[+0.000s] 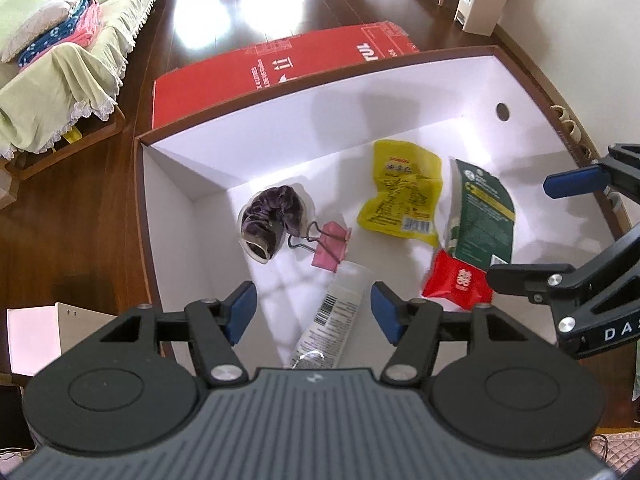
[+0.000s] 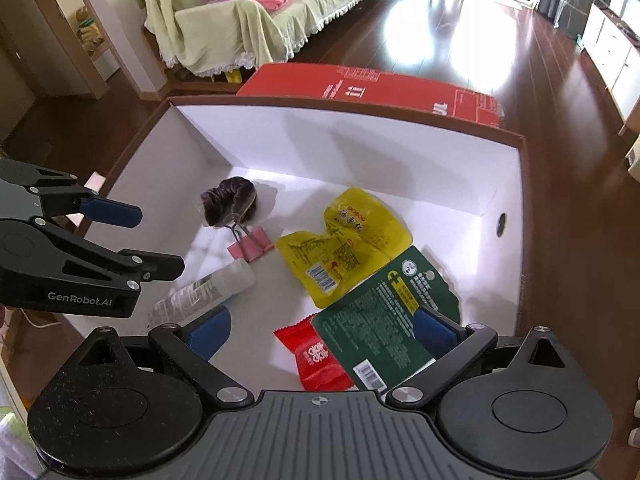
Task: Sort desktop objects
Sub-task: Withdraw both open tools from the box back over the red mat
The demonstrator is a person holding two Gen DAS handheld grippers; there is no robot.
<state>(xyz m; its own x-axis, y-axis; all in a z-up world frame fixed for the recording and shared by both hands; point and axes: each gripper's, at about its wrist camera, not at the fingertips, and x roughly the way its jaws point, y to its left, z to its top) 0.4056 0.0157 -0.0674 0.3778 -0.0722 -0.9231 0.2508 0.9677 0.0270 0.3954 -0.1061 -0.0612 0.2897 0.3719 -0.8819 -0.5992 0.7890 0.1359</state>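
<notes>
A white box (image 1: 192, 156) (image 2: 440, 160) with a brown rim holds the items. Inside lie a dark purple scrunchie (image 1: 268, 224) (image 2: 232, 200), a pink binder clip (image 1: 330, 244) (image 2: 254, 244), a clear tube (image 1: 332, 320) (image 2: 208, 292), a yellow pouch (image 1: 404, 192) (image 2: 344, 240), a green packet (image 1: 482, 216) (image 2: 384, 312) and a red sachet (image 1: 456, 280) (image 2: 316, 356). My left gripper (image 1: 314, 312) (image 2: 140, 240) hangs open above the tube. My right gripper (image 2: 322, 330) (image 1: 532, 232) is open over the red sachet and green packet. Neither holds anything.
A red cardboard sheet (image 1: 272, 68) (image 2: 384, 88) lies behind the box on a dark wooden floor. A sofa with green cover and folded cloths (image 1: 60, 40) (image 2: 256, 0) stands beyond. A beige bin (image 1: 482, 4) stands far right.
</notes>
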